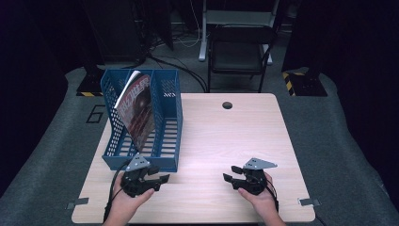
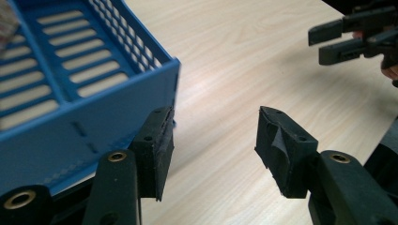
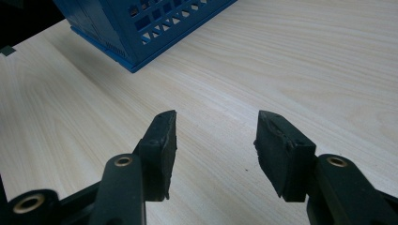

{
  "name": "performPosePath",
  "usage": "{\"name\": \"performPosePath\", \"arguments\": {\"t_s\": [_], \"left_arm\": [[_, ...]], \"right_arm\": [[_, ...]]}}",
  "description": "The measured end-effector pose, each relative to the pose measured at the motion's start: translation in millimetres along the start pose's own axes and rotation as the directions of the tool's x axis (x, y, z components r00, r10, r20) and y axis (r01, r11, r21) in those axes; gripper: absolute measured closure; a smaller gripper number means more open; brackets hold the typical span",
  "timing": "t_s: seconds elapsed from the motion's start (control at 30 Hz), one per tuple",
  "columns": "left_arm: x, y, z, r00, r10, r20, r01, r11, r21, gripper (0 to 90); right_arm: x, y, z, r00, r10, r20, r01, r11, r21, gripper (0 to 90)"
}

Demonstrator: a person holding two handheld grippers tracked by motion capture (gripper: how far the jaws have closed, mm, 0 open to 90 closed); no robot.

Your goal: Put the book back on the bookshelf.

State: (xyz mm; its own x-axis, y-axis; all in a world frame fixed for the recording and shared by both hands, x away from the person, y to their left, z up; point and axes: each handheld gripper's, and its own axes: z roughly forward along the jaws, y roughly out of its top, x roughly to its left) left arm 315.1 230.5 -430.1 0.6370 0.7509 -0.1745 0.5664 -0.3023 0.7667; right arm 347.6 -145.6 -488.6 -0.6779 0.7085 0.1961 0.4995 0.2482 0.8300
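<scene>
High view: blue perforated plastic file rack (image 1: 160, 136) at table (image 1: 226, 141) left side, red-covered magazine (image 1: 137, 110) leaning inside its middle slot; title too small to read. Left gripper (image 1: 157, 179) just beside rack's near front corner, jaws apart, empty. Right gripper (image 1: 231, 175) well apart on bare wood-grain, jaws apart, empty. Left gripper view: slotted rack floor (image 2: 70, 75), magazine cut off at edge. Right gripper view: rack corner (image 3: 141, 28) far off.

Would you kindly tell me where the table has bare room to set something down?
Free: the wood right of the blue file rack, from the round hole down to the right hand-held gripper. Crowded: the left side, where the rack holds a magazine.
</scene>
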Motion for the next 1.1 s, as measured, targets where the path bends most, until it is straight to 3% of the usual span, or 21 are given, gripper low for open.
{"name": "performPosePath", "arguments": {"t_s": [0.23, 0.57, 0.87, 1.1], "left_arm": [[-10.5, -11.4, 21.5, 0.998, 0.056, 0.03, -0.057, 0.998, 0.026, 46.0], [-16.8, -22.8, 40.2, 0.9937, 0.092, 0.063, -0.095, 0.9945, 0.045, 46.1], [-23.2, -29.4, 52.6, 0.9852, 0.133, 0.109, -0.137, 0.9899, 0.036, 46.2], [-24.0, -38.0, 67.2, 0.9794, 0.162, 0.12, -0.173, 0.9814, 0.083, 46.1]], "right_arm": [[1.0, 0.0, -0.1, 1.0, 0.003, -0.005, -0.003, 1.0, 0.002, 48.3], [0.3, -0.5, -0.8, 1.0, 0.003, 0.001, -0.003, 1.0, 0.0, 48.3], [1.1, -1.2, 0.7, 1.0, -0.004, -0.001, 0.004, 1.0, 0.007, 48.3], [1.5, -2.4, 1.1, 1.0, -0.006, -0.002, 0.006, 1.0, 0.017, 48.3]]}}
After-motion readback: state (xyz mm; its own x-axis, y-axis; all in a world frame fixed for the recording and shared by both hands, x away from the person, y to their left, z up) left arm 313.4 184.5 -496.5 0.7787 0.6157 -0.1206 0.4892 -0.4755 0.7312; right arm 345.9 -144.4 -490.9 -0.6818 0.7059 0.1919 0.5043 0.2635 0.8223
